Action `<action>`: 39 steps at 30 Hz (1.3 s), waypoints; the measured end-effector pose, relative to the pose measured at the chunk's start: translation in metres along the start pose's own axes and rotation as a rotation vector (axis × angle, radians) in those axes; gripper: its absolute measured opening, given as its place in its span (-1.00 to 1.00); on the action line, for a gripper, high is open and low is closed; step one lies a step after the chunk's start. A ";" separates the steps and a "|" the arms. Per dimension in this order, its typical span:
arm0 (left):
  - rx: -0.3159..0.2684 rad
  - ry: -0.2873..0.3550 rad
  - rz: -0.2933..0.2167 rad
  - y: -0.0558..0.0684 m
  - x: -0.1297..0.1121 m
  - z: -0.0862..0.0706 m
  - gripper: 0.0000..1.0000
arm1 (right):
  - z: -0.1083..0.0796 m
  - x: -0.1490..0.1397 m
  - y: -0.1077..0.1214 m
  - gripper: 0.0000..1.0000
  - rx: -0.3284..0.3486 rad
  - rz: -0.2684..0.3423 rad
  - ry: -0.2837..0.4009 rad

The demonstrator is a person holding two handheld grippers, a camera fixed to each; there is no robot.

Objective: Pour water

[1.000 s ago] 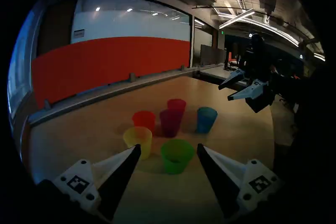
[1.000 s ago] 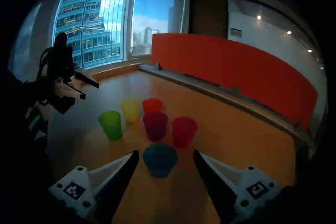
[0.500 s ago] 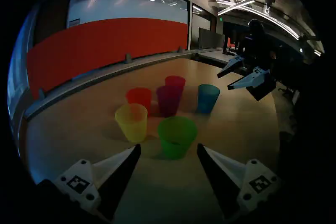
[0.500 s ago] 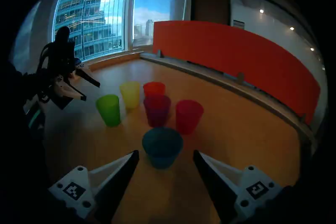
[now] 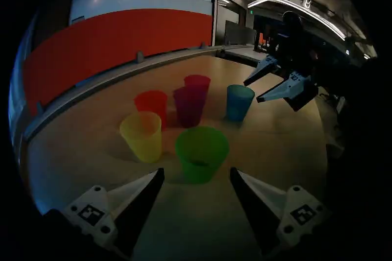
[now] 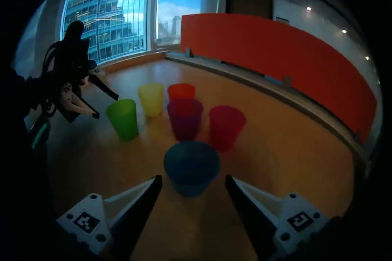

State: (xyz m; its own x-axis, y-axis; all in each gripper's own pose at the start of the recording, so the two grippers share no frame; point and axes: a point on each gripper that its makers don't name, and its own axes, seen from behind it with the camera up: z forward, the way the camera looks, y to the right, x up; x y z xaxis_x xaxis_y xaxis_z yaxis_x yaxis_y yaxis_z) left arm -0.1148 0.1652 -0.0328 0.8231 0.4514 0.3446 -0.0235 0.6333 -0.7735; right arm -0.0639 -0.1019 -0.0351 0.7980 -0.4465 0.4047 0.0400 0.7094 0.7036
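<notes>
My left gripper has its fingers spread and empty at the bottom of the left gripper view. The green cup stands upright just ahead of the gap, near centre. My right gripper is also spread and empty, with the blue cup just beyond its tips. The other cups cluster behind on the table.

high-rise office, glass partition, tower windows

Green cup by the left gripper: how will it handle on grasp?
The green cup looks like thin translucent plastic, so probably light and squashy under a squeeze. Its narrow base suggests it tips easily if pushed. Whether it holds water I cannot tell.
</notes>
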 end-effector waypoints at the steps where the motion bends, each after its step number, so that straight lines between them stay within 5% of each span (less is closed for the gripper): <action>1: -0.002 -0.004 0.000 0.000 -0.001 0.002 1.00 | 0.002 0.000 0.000 1.00 0.001 -0.001 -0.002; 18: -0.052 -0.042 0.010 0.008 0.006 0.034 0.99 | 0.031 0.000 -0.001 1.00 0.025 -0.005 -0.029; 34: -0.058 -0.056 0.015 0.010 0.009 0.052 0.99 | 0.040 0.001 0.000 1.00 0.033 -0.008 -0.032; 39: -0.049 -0.054 0.017 0.009 0.010 0.054 0.79 | 0.041 0.001 -0.001 1.00 0.034 -0.010 -0.033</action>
State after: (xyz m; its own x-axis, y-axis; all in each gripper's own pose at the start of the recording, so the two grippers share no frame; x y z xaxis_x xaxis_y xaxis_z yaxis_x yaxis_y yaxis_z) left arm -0.1377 0.2091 -0.0080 0.7912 0.4958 0.3580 -0.0083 0.5941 -0.8043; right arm -0.0881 -0.1252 -0.0111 0.7776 -0.4711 0.4164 0.0266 0.6864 0.7268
